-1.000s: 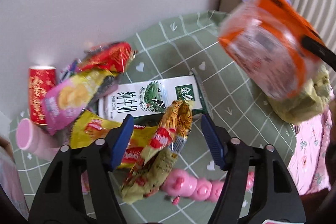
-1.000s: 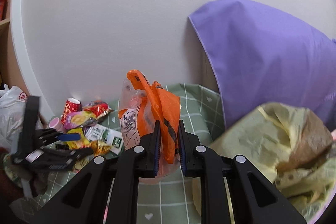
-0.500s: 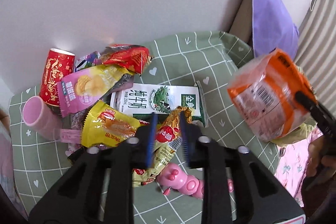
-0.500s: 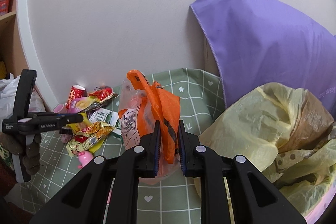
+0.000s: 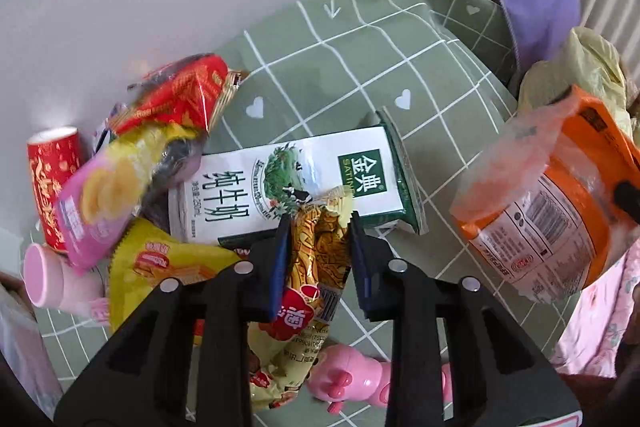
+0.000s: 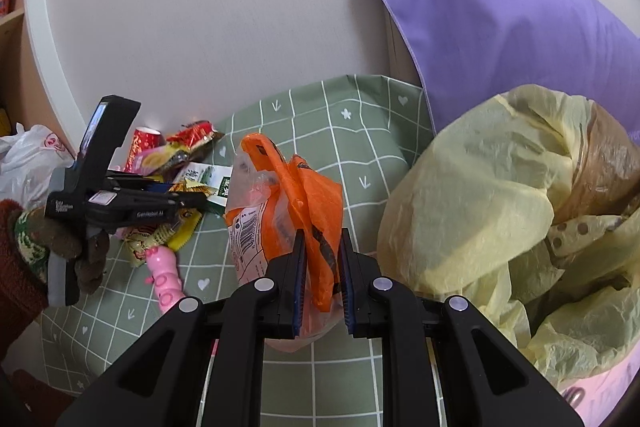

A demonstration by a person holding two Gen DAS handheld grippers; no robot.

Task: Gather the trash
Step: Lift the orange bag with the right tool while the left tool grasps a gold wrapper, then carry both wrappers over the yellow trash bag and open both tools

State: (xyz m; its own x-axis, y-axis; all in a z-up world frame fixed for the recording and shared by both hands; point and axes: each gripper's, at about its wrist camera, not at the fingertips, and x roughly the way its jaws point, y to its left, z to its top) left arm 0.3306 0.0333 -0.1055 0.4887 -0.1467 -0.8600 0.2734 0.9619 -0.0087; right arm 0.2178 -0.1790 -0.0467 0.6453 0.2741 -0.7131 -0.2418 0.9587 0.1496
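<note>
Left tool (image 5: 318,227) now closing around wrapper (image 5: 316,259)

Surface: table w/ sage-green cloth (image 5: 360,67), white grid lines, small hearts + arrows, running up against a pale wall. Litter is piling at the left: white-and-green milk carton (image 5: 288,183) lying flat; red paper cup (image 5: 52,183) standing by the wall; pink plastic cup (image 5: 48,279) lying on its side; yellow snack wrapper (image 5: 160,267) resting beside it. Pink segmented plastic toy (image 6: 164,275) lying near the front edge.
</note>
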